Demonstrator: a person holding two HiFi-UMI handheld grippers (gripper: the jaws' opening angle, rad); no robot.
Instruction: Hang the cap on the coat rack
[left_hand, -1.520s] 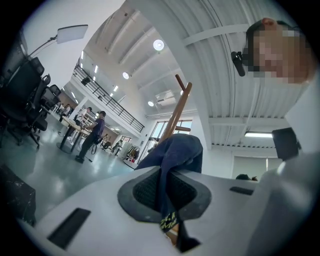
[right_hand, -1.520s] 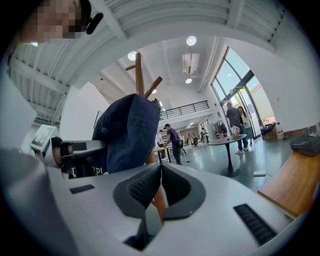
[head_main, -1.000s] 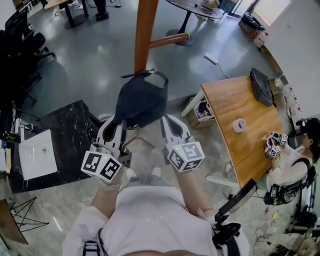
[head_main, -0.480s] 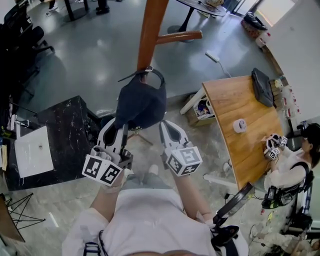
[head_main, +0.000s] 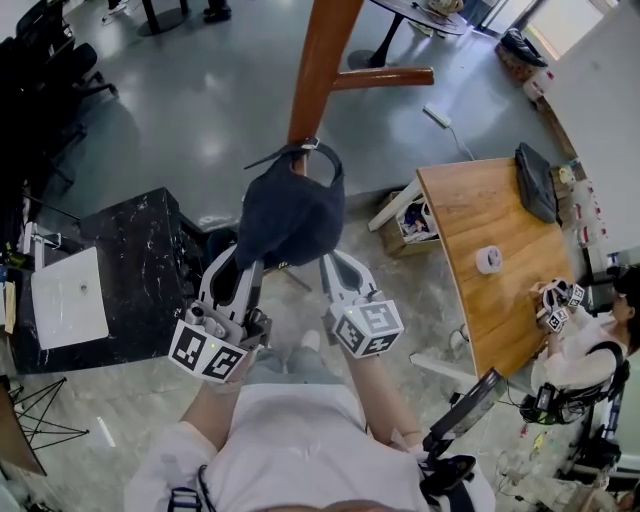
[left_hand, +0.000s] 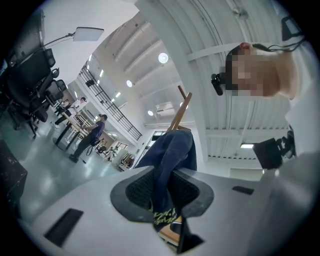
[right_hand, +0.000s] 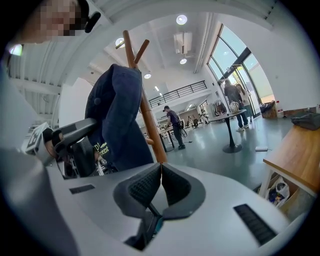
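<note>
– Left gripper (head_main: 243, 265), head view?
– Clamped on the lower edge of the dark blue cap (head_main: 290, 212). Cap held up in front of the person, its back strap against the pole of the wooden coat rack (head_main: 320, 70). Hooked or only touching: cannot tell.
– Right gripper (head_main: 347, 268)?
– Just beside the cap's right edge, apart from it. Wooden table (head_main: 490, 230) off to the right.
– Left gripper view?
– Both pads pinch a fold of cap fabric, yellow-green print at the bite. Cap rises away from the jaws; rack pole and one peg show above it.
– Right gripper view?
– Jaws pressed together, pad to pad, nothing between. Cap hangs upper left, in front of the rack pole; two pegs fork above its crown. Left gripper visible at the cap's lower edge.
</note>
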